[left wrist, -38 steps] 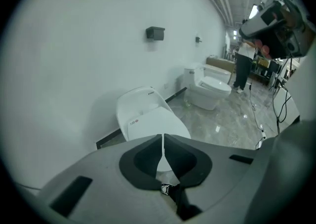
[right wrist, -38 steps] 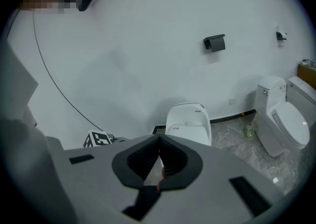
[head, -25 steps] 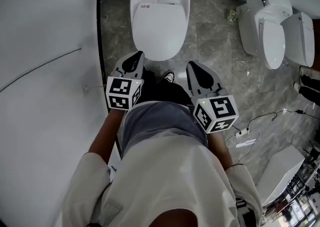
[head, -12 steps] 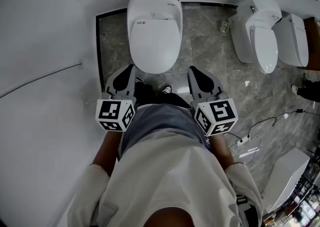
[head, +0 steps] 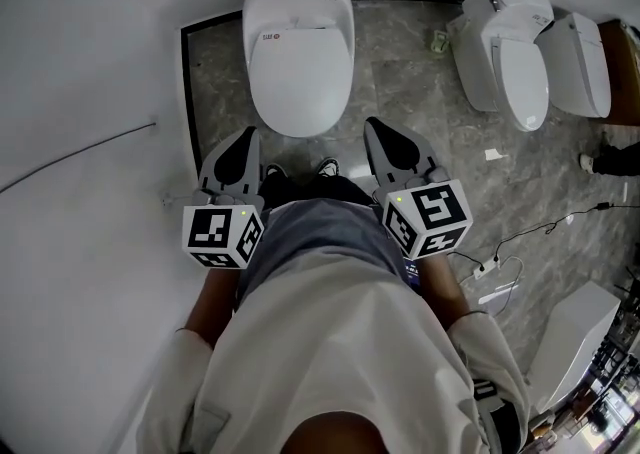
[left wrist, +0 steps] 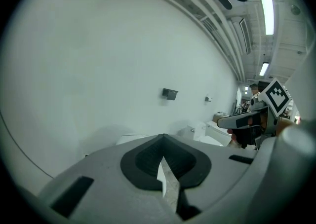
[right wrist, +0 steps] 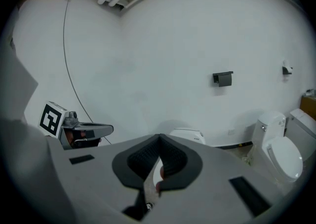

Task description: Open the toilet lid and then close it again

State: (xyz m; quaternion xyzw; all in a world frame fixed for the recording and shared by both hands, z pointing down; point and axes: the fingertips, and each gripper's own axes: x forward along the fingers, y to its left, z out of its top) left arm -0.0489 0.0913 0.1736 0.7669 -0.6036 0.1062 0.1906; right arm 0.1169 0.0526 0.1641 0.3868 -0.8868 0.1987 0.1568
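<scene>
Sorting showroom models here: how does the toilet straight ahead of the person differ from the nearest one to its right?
The front toilet is tankless, with a low panel behind its lid; the neighbouring toilet has a raised cistern. The front toilet points straight at the person; the neighbouring toilet sits angled. Both are white, lids closed.

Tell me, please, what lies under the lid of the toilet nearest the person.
Only the closed white lid shows; whatever lies beneath it is covered and cannot be seen.
</scene>
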